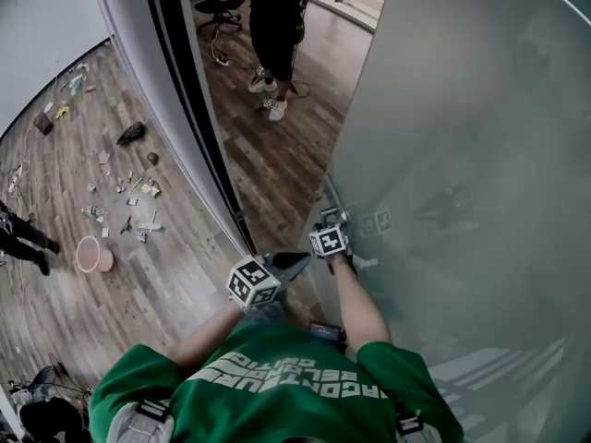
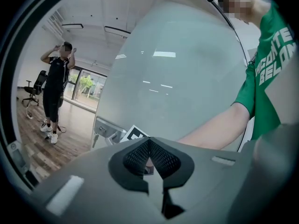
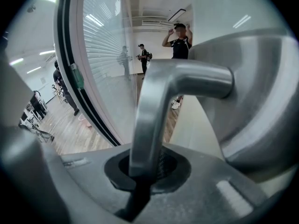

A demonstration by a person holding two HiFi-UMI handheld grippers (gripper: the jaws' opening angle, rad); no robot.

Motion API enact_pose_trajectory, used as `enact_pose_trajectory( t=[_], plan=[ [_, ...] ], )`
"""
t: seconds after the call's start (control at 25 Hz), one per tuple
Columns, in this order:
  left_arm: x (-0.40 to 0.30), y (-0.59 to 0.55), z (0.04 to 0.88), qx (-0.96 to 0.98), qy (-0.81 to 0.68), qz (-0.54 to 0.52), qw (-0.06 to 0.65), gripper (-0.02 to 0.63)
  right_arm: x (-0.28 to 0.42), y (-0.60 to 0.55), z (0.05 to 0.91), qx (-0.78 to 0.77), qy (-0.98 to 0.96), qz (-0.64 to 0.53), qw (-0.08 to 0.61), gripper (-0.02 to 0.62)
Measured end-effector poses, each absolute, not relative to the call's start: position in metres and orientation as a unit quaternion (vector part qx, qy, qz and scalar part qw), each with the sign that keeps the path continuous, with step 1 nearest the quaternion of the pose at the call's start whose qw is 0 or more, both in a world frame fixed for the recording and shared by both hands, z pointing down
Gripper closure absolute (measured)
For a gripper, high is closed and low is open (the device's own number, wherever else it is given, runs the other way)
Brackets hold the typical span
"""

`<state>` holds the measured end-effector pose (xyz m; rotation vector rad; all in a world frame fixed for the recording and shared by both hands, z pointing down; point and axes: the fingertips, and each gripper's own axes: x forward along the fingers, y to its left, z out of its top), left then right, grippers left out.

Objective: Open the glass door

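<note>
The frosted glass door (image 1: 462,155) stands ajar on the right, its edge toward me. My right gripper (image 1: 334,224) is at the door's edge, shut on the metal lever handle (image 1: 332,216). In the right gripper view the handle (image 3: 154,101) runs down between the jaws of this gripper (image 3: 147,164), and the lock plate (image 3: 254,106) fills the right side. My left gripper (image 1: 297,262) hovers just left of the right one, shut with nothing in it. The left gripper view shows that gripper (image 2: 149,146) with pads together, aimed at the door (image 2: 182,73) and lock plate (image 2: 105,129).
A dark door frame (image 1: 194,109) and glass partition run along the left of the opening. A person (image 1: 274,26) stands on the wood floor beyond it. Behind the partition lie scattered small items (image 1: 129,192) and a pink bowl (image 1: 90,254).
</note>
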<state>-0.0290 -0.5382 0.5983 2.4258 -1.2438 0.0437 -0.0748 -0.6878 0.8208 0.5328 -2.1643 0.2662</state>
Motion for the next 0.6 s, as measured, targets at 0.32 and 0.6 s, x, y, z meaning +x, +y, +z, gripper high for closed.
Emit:
enact_pose_trajectory(
  t=[0.32, 0.6],
  plan=[
    [-0.023, -0.564, 0.591, 0.886, -0.417, 0.021, 0.203, 0.591, -0.050, -0.717, 0.817, 0.237, -0.859, 0.123, 0.437, 0.612],
    [-0.022, -0.586, 0.598, 0.893, -0.400, 0.024, 0.205, 0.591, -0.029, -0.745, 0.825, 0.254, -0.853, 0.136, 0.435, 0.612]
  ],
)
